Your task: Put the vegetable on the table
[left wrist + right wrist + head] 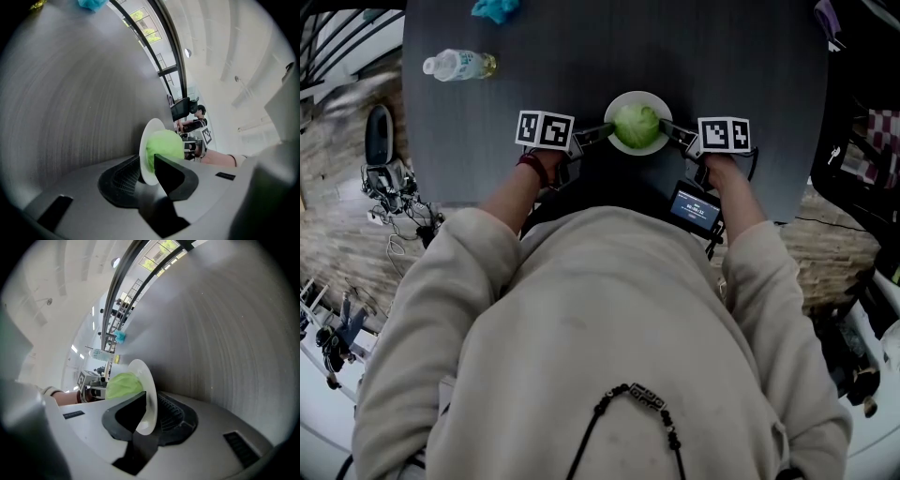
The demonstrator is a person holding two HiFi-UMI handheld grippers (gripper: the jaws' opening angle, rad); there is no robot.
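A green head of lettuce point(637, 125) lies on a white plate point(612, 105) that rests on the dark grey table point(741, 66), near its front edge. My left gripper point(602, 133) is at the plate's left rim and my right gripper point(670, 131) at its right rim. In the left gripper view the plate point(146, 140) stands edge-on between the jaws of the left gripper point(143, 176), with a little gap to the ribbed pad, and the lettuce point(164, 145) sits just behind. The right gripper view shows the same: the plate's rim point(143, 373) lies between slightly parted jaws of the right gripper point(150, 416).
A plastic water bottle point(457, 65) lies at the table's far left. A blue cloth point(495, 9) is at the far edge. A small screen device point(694, 208) hangs by my right wrist. Chairs and cables stand on the floor to the left point(384, 169).
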